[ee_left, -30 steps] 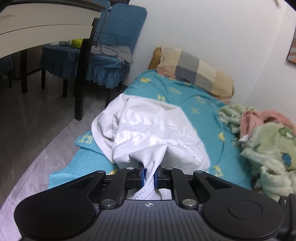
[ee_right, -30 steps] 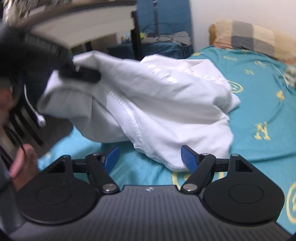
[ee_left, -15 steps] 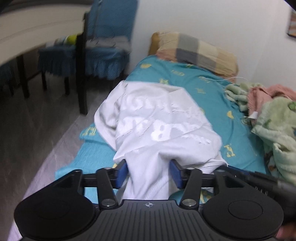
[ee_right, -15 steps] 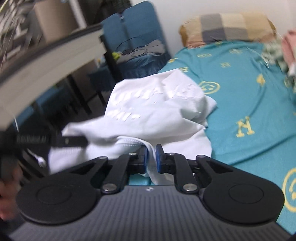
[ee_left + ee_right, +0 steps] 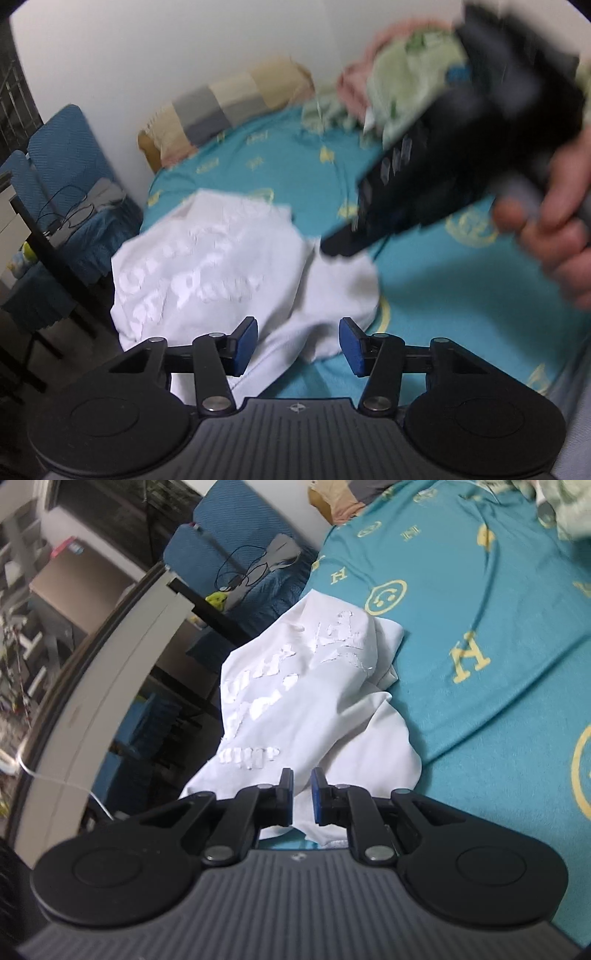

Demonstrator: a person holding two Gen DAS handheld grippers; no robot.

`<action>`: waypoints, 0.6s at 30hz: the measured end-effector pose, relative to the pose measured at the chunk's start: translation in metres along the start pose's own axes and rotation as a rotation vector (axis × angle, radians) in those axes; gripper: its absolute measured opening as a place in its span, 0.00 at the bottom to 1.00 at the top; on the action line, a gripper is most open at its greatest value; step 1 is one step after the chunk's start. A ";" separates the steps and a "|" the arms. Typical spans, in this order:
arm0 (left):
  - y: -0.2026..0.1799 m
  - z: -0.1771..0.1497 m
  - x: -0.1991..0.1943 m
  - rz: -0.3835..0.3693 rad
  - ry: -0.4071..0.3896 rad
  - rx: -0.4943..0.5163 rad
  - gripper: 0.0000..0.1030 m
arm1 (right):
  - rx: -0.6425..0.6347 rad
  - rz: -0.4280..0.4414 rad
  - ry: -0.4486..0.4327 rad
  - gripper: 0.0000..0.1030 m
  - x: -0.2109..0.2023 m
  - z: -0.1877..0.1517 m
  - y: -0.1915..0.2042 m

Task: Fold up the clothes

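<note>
A white T-shirt with pale raised lettering lies crumpled at the near left edge of the teal bed sheet; it also shows in the right wrist view. My left gripper is open just above the shirt's near edge, holding nothing. My right gripper is shut on a fold of the shirt's hem. In the left wrist view the right gripper's body appears blurred at upper right, held by a hand.
A checked pillow lies at the head of the bed. A green and pink blanket pile sits at the far right. Blue-covered chairs and a dark-legged table stand left of the bed.
My left gripper let go of the shirt and opened wide. My right gripper closed on the shirt's hem and keeps it; both views have swung and tilted.
</note>
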State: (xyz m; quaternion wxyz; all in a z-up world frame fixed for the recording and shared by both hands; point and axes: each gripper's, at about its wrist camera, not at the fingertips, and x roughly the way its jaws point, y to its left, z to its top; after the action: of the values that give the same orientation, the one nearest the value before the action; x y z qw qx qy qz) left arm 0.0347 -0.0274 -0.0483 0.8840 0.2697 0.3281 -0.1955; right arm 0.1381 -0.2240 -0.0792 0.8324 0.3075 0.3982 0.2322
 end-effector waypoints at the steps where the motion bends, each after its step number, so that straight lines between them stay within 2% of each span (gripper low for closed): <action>1: -0.002 -0.001 0.009 0.015 0.034 0.024 0.47 | 0.003 0.000 -0.006 0.12 -0.001 0.000 -0.001; 4: -0.007 -0.012 0.029 0.036 0.134 0.139 0.41 | 0.007 -0.016 -0.017 0.12 -0.004 0.002 -0.003; 9: -0.016 -0.029 0.031 0.065 0.145 0.274 0.42 | 0.017 -0.039 -0.031 0.12 -0.007 0.003 -0.008; 13: -0.015 -0.040 0.054 0.171 0.193 0.386 0.39 | -0.001 -0.031 -0.031 0.14 -0.007 0.003 -0.005; 14: -0.010 -0.039 0.053 0.164 0.191 0.368 0.34 | -0.006 -0.029 -0.031 0.14 -0.007 0.002 -0.004; 15: -0.006 -0.038 0.053 0.157 0.189 0.350 0.18 | -0.011 -0.027 -0.031 0.14 -0.007 0.002 -0.003; 16: -0.001 -0.036 0.052 0.147 0.183 0.326 0.06 | -0.015 -0.025 -0.031 0.14 -0.007 0.002 -0.003; 18: 0.012 -0.025 0.031 0.080 0.100 0.213 0.05 | -0.024 -0.021 -0.031 0.14 -0.007 0.001 -0.001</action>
State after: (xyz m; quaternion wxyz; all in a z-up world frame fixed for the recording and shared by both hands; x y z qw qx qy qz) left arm 0.0513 -0.0079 -0.0814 0.8398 0.3845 0.3382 -0.1803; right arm 0.1356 -0.2293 -0.0758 0.8445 0.2967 0.3856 0.2236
